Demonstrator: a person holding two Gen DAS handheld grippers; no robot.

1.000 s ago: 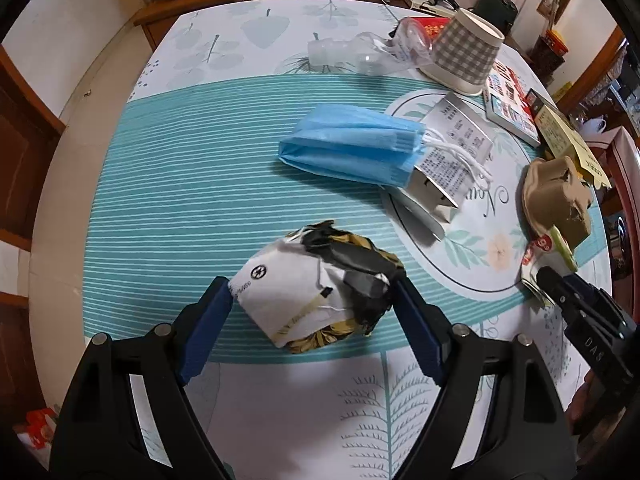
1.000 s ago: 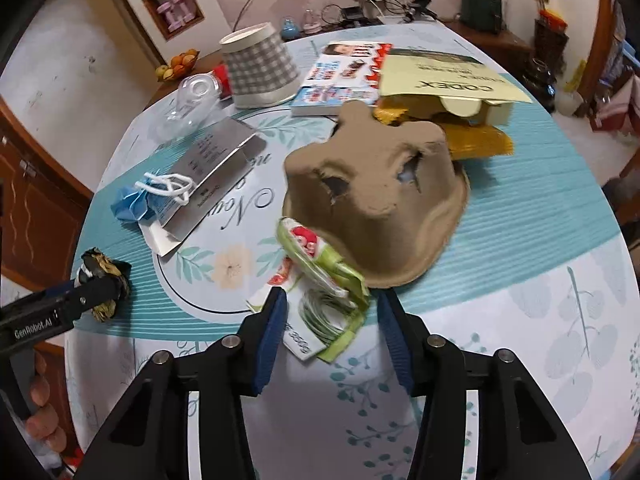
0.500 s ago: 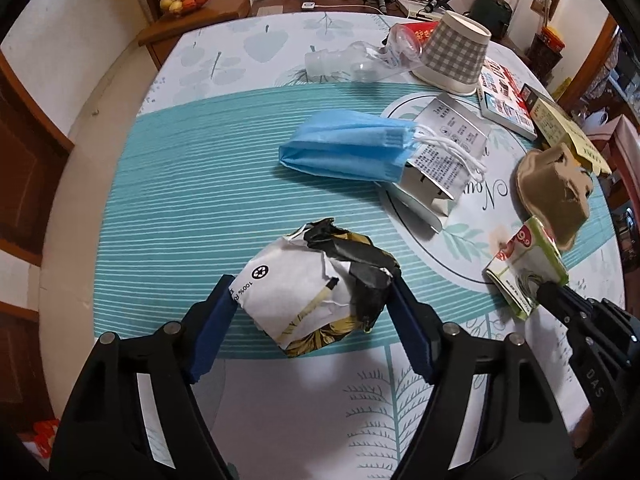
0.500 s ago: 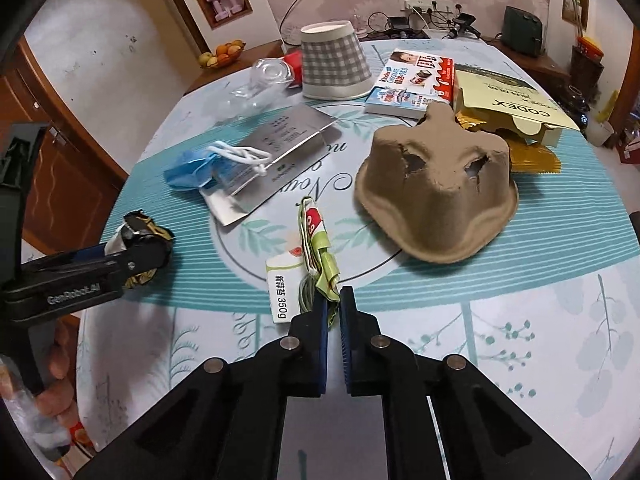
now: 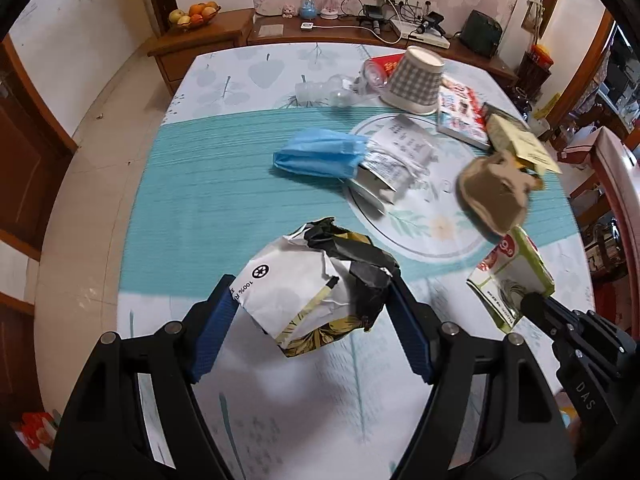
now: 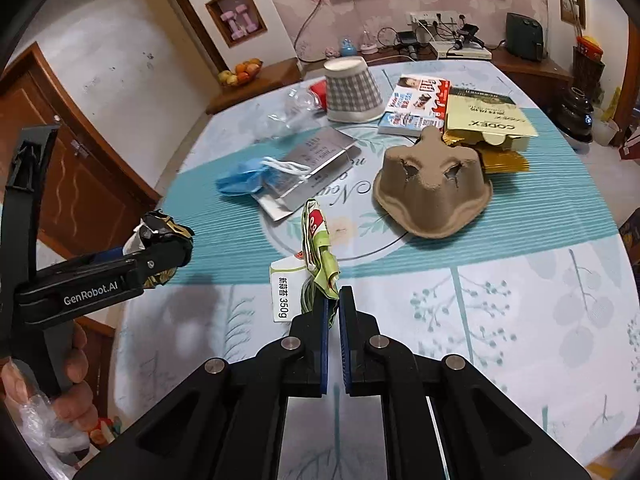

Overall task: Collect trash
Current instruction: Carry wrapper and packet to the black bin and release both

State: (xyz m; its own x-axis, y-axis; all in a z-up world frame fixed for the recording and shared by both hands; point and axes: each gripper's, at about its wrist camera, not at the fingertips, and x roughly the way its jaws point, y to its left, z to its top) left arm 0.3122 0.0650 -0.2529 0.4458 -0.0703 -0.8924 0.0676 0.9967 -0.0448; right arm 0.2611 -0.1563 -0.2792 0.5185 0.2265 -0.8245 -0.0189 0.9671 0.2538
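My left gripper is shut on a crumpled white, black and gold paper bag and holds it above the near part of the table. It also shows in the right wrist view. My right gripper is shut on a flat green and white food wrapper, lifted off the table; the wrapper also shows in the left wrist view. On the table lie a blue face mask, a grey printed packet and a brown pulp egg carton piece.
An upturned checked paper cup, a clear plastic bottle, a picture box and a yellow carton sit at the far side of the tablecloth. A wooden sideboard with fruit stands behind the table.
My right gripper closed on the green wrapper and lifted it off the table. Both grippers rose and pulled back from the table with their loads.
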